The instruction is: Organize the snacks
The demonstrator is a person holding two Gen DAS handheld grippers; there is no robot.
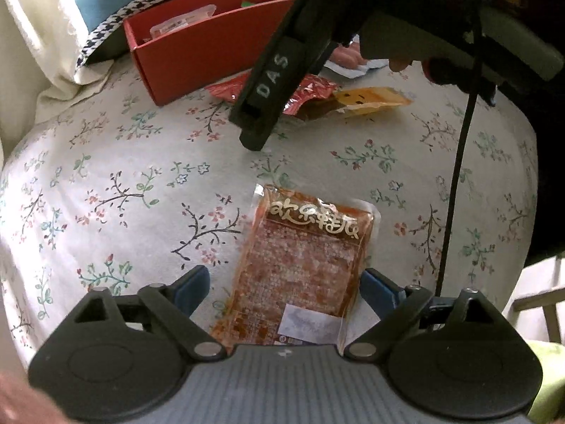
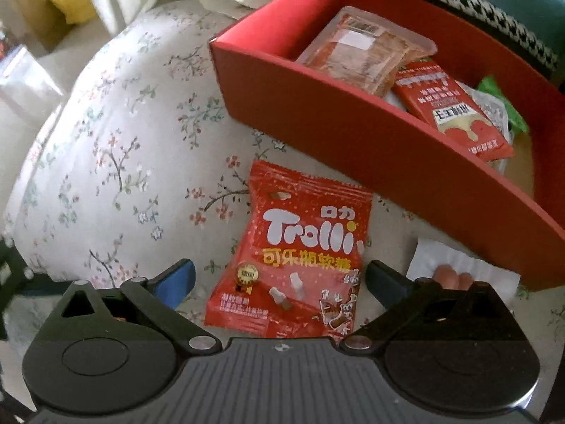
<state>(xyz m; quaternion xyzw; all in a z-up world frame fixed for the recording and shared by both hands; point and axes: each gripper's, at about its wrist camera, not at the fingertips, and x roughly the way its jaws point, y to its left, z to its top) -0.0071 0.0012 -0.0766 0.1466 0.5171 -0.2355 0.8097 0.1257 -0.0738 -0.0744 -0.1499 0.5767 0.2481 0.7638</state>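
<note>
The clear, flat rectangular packet [image 1: 300, 265] of reddish, grainy spicy strips lies on the floral cloth [image 1: 123, 183], a soft, slightly rumpled cotton-like fabric printed with small twigs and blossoms. It sits between the blue-padded fingers of the left hand-held gripper [image 1: 286, 288], whose jaws stand wide; the pad at 3 o'clock is just beside the packet's edge and the pad at 9 o'clock is clear of it, so nothing is gripped.

In the right wrist view, a glossy red Trolli gummy bag [image 2: 300, 247] with crimped ends lies flat on the same cloth between the fingers of the right hand-held gripper [image 2: 280, 284], also spread wide and not pressing on the bag.

Toward 1 o'clock from the Trolli bag stands a red cardboard box [image 2: 335, 113], matte, long and straight-walled. Inside it lie a clear vacuum-sealed packet [image 2: 363, 56], a red sachet [image 2: 455, 109] and a green wrapper [image 2: 501, 102] at the far end. At 3 o'clock from the bag, beside the box wall, lies a small white wrapper [image 2: 462, 268] showing pink sausages.

In the left wrist view, at 12 o'clock beyond the strip packet, a yellow-and-brown wrapper [image 1: 367, 102] lies near the box.
</note>
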